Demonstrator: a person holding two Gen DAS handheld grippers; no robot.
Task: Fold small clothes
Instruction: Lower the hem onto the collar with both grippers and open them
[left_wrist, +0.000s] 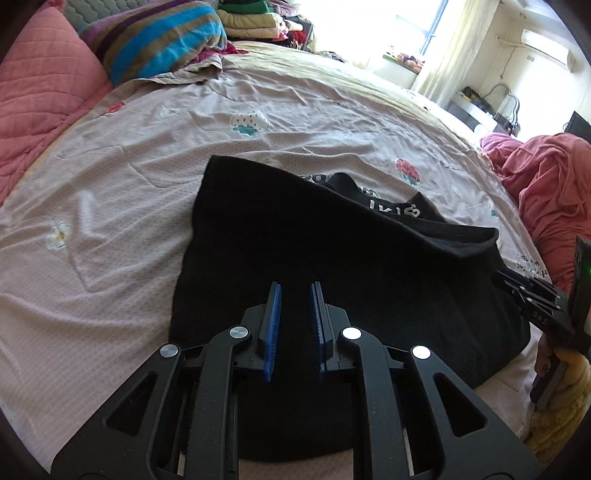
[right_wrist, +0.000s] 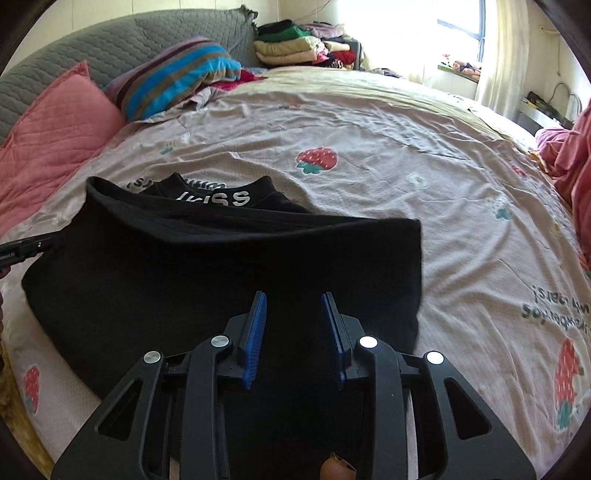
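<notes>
- Lying folded over on the bed (right_wrist: 369, 122), the black garment (right_wrist: 221, 266) shows its lettered waistband at the far edge.
- Both the left gripper (left_wrist: 295, 291) and right gripper (right_wrist: 293, 301) hover above it, jaws apart, empty.
- Pinch matching near corners; fold evenly.

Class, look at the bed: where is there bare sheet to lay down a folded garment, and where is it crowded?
Free: the wide stretch of sheet beyond the black garment, around the strawberry print, and the sheet left of the garment toward the pink pillow. Crowded: the head end, with the striped blanket and clothes pile, and the red heap at the right.
</notes>
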